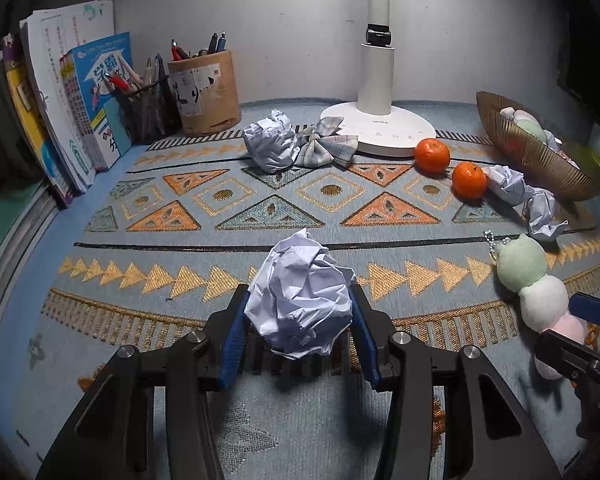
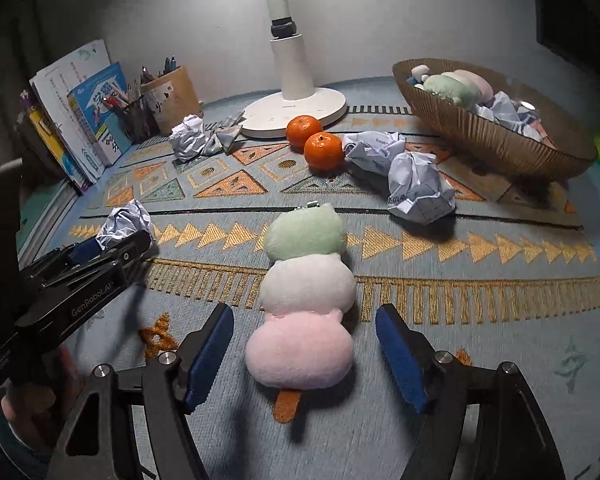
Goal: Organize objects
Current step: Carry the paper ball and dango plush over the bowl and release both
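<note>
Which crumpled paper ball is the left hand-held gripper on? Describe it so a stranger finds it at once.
Start at the white desk lamp by the back wall and come straight forward across the patterned mat to its near edge. There a paper ball sits alone between the blue pads of the left hand-held gripper. The other paper wads lie farther back, beside a plaid bow or the oranges.

Both cameras sit low over the patterned mat (image 1: 260,184), facing the back wall: the left one close behind a paper ball (image 1: 300,300), the right one close behind a plush toy (image 2: 304,296), and both take in the lamp (image 1: 378,80), oranges (image 2: 324,151) and basket (image 2: 492,136).
</note>
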A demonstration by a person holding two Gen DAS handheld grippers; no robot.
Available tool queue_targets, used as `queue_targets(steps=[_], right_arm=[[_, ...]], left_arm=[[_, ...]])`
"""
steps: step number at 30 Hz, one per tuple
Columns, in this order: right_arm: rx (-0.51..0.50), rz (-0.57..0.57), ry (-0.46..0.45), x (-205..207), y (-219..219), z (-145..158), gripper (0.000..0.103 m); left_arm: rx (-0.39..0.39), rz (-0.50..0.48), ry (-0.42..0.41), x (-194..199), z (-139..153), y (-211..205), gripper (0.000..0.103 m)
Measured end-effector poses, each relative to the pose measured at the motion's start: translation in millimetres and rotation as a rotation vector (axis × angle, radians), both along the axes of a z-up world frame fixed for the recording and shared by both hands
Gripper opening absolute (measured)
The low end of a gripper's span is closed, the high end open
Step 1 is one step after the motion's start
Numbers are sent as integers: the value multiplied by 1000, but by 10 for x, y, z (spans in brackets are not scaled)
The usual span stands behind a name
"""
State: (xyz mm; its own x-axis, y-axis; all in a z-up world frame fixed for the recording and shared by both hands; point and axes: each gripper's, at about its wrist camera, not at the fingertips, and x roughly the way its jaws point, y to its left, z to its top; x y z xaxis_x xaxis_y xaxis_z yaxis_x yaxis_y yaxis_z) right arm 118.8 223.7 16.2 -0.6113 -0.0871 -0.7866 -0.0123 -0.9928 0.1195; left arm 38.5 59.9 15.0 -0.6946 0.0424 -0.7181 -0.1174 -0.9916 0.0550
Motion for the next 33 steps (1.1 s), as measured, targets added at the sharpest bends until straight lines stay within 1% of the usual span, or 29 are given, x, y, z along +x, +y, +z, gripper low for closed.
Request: queue_targets(steps=[2,4,6,8,18,19,20,21,22,23,27,30,33], right_arm=[[-13,19,0,-33,-29,-47,72],[-28,12,-15,-56,-36,-127,73],[20,18,3,-47,-110,-100,72],[34,23,-5,-56,-141,-118,72],[16,7,2,-50,-96,-120,72],[11,3,6,-47,-85,-113,70],[8,0,10,-47,-75,-107,63],[12,-4,14,-49,-70,-96,59],[11,-4,17,-58,-70,-88,50],[5,2,18,-74,-71,-85,47],[10,-36,34,-116,-35,-61,46],[-25,-37,21,-137,23,-80,46],[-14,-34,27,-118,1,-80,46]], left_arm=[[1,-3,-2,-4,-1,0,45],[5,-6,-1,-3,-1,-5,45],[8,-7,-3,-8,-3,-11,45],[7,-7,-4,-9,-5,-6,45],[9,-10,-2,-3,-10,5,46],[11,-11,-2,-4,-8,3,46],[13,-11,-1,-5,-6,2,46],[15,-11,-1,-4,-3,-1,46],[17,-11,0,-5,-2,-4,46],[18,-12,0,-6,-2,-3,46],[23,-13,-1,-7,0,-8,46],[29,-11,-3,-6,-1,-12,46],[29,-11,-2,-5,-2,-12,46]])
